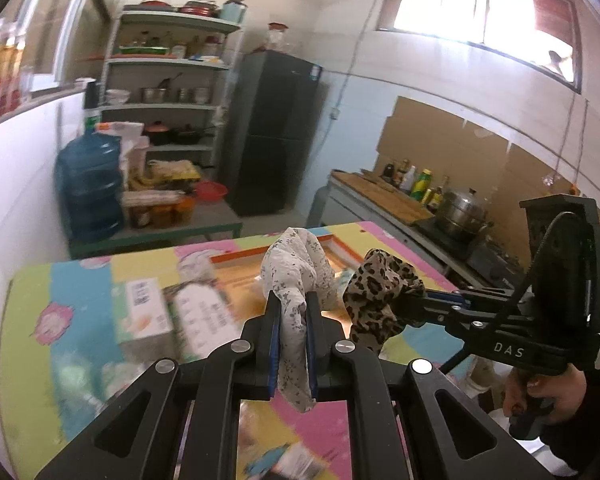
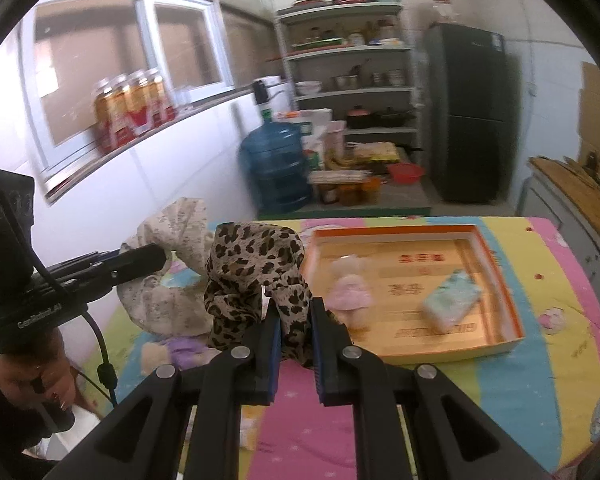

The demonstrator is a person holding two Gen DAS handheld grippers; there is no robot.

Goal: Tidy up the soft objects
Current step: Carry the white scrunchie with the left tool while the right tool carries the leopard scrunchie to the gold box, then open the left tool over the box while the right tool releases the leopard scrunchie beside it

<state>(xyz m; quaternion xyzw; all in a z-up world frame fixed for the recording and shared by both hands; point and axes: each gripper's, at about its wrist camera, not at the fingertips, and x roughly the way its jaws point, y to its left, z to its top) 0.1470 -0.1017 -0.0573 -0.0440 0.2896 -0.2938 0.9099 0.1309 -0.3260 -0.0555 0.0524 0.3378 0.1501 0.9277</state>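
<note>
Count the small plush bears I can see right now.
2: a pink-dressed plush bear in the orange-rimmed cardboard tray; a purple-dressed one on the colourful mat under the scarves. Others may be hidden.

On the left wrist view, motion blur smears the cartons [image 1: 172, 320] near the table's [image 1: 36, 320] left edge, their print unreadable. The white floral cloth [image 1: 296, 276] hides most of the orange tray [image 1: 276, 254] at the far edge.

Tray [image 2: 500, 280] floor free between teddy [image 2: 350, 292] and pouch [image 2: 452, 300].
</note>
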